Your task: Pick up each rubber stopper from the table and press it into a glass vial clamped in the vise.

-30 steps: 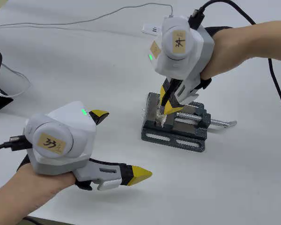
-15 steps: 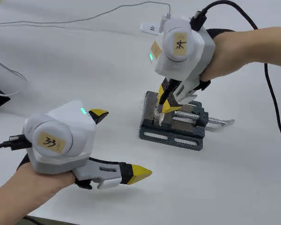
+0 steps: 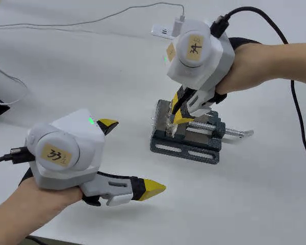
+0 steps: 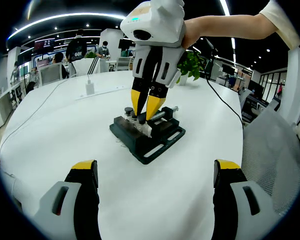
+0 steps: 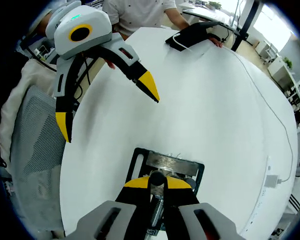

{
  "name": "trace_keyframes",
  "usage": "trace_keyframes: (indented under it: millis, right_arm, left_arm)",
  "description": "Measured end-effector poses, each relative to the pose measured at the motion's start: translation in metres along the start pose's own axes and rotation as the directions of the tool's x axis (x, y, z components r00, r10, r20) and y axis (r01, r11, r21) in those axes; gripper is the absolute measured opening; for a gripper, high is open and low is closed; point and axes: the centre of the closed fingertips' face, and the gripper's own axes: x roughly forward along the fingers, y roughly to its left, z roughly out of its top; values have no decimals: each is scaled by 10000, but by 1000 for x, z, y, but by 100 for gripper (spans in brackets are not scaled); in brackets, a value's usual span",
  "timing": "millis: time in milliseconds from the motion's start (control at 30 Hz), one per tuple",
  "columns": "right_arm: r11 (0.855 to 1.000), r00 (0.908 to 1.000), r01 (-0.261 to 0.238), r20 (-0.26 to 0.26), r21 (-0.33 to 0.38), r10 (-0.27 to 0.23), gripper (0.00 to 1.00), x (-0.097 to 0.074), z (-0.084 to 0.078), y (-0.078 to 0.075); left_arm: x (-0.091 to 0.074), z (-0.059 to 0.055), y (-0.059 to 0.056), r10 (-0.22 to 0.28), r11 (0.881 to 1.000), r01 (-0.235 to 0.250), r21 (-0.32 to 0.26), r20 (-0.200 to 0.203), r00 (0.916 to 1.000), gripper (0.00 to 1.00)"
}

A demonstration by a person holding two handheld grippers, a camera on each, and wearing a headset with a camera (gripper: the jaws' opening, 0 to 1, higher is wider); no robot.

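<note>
Over the vise (image 3: pixel 183 149), toward one o'clock in the head view, the right gripper (image 3: pixel 176 115) pointed steeply down with its yellow tips drawn close together. In the right gripper view its jaws pinched a dark, round rubber stopper (image 5: pixel 157 178) between the tips. The stopper sat directly over the middle of the vise (image 5: pixel 166 162), with the vise screw running back toward six o'clock. From the left gripper view the same tips (image 4: pixel 142 107) stood just above a pale glass vial (image 4: pixel 146 128) held in the vise (image 4: pixel 155 142). Whether the stopper touched the vial's mouth could not be told.

At seven o'clock in the head view, well apart from the vise, the left gripper (image 3: pixel 131 156) lay low over the white table (image 3: pixel 245 199). Its jaws were spread wide with nothing between them. Its own view showed the two tips (image 4: pixel 155 167) at five and seven o'clock, with bare tabletop in the gap. In the right gripper view it appeared at ten o'clock (image 5: pixel 108 111), likewise wide apart. A white plug (image 3: pixel 163 31) with its cable lay at twelve o'clock.
</note>
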Motion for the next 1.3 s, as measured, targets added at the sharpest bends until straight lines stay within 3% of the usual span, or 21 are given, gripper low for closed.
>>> trace_keyframes:
  millis: [167,200,267,500,667,700,767,1033,1200,1300]
  right_arm:
    - [9976,9989,305,345,625,-327,3,1,-2,-5]
    - [9980,9989,318,340,545,-337,3,2,-3,-7]
    - [9929,9989,319,294,1147,-355,3,3,-4,-8]
    - [9898,9989,445,66,1353,-458,3,5,-4,-10]
    - [9987,9988,229,430,454,-249,5,5,-4,-11]
    - [9976,9989,244,390,651,-270,5,5,-5,-11]
    - [9994,9989,236,403,240,-245,5,6,-5,-12]
    - [9996,9986,250,478,-108,-245,6,6,-6,-10]
    - [9970,9983,362,481,-690,-329,7,6,-6,-8]
    - [9974,9982,371,485,-624,-341,7,6,-6,-9]
  left_arm:
    - [1,-1,-2,-48,10000,48,-8,-27,10000,96]
    - [1,-1,-2,-49,10000,49,-8,-20,10000,96]
    - [1,-1,-3,-69,10000,69,-6,-17,10000,96]
    - [2,1,-2,-61,10000,61,5,7,10000,96]
    - [1,0,-3,-77,10000,77,30,-16,10000,95]
    - [1,0,-3,-77,10000,77,28,-18,10000,95]
    - [1,0,-2,-54,10000,54,28,-24,10000,95]
    - [0,0,-1,-15,10000,15,-44,1,10000,95]
    - [0,0,-1,-49,10000,49,-29,-35,10000,95]
    - [1,0,-1,-59,10000,59,-41,-25,10000,94]
